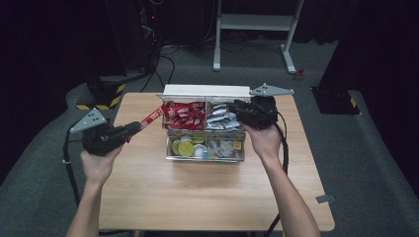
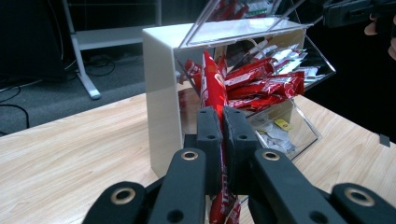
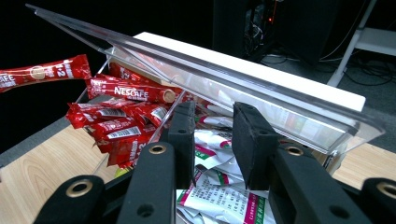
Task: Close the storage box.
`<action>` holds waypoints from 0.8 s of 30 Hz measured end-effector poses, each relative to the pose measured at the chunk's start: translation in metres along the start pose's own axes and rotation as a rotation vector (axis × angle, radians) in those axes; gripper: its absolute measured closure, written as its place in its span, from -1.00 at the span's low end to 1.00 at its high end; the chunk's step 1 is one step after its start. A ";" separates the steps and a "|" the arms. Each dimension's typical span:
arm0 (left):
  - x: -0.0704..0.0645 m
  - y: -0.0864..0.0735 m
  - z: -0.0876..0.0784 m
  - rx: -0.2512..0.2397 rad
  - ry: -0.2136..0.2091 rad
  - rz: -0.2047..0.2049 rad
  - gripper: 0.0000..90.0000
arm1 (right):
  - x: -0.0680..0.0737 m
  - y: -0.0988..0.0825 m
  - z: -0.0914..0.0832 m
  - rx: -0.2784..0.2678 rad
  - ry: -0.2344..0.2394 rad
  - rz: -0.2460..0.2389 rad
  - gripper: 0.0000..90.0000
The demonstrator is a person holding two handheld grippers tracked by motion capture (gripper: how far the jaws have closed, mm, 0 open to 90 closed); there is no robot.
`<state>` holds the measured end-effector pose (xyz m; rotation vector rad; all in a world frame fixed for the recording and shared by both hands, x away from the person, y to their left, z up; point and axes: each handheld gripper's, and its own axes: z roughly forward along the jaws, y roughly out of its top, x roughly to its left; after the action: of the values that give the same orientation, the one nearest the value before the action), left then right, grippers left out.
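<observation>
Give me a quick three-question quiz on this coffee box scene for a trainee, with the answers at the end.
1. Multiple choice: what does the left claw grip? A) a red coffee stick B) a teaspoon C) a paper cup
2. True or false: the lid of the clear box lies shut flat.
3. Fill in: in the high view, the white sachets lie in the compartment to the ___ of the piled red sticks.
Key: 1 A; 2 false, it is raised; 3 right.
</observation>
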<state>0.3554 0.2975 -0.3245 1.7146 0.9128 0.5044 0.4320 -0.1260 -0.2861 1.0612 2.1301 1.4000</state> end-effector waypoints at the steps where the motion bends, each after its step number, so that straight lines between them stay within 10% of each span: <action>1: 0.001 -0.001 -0.001 -0.003 0.000 -0.004 0.92 | 0.000 0.000 0.000 0.000 -0.001 -0.004 0.55; 24: 0.012 -0.012 -0.014 -0.029 0.078 -0.033 0.92 | 0.000 0.001 0.000 0.005 -0.002 -0.007 0.54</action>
<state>0.3487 0.3172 -0.3328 1.6603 0.9833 0.5633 0.4320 -0.1258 -0.2856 1.0562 2.1342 1.3907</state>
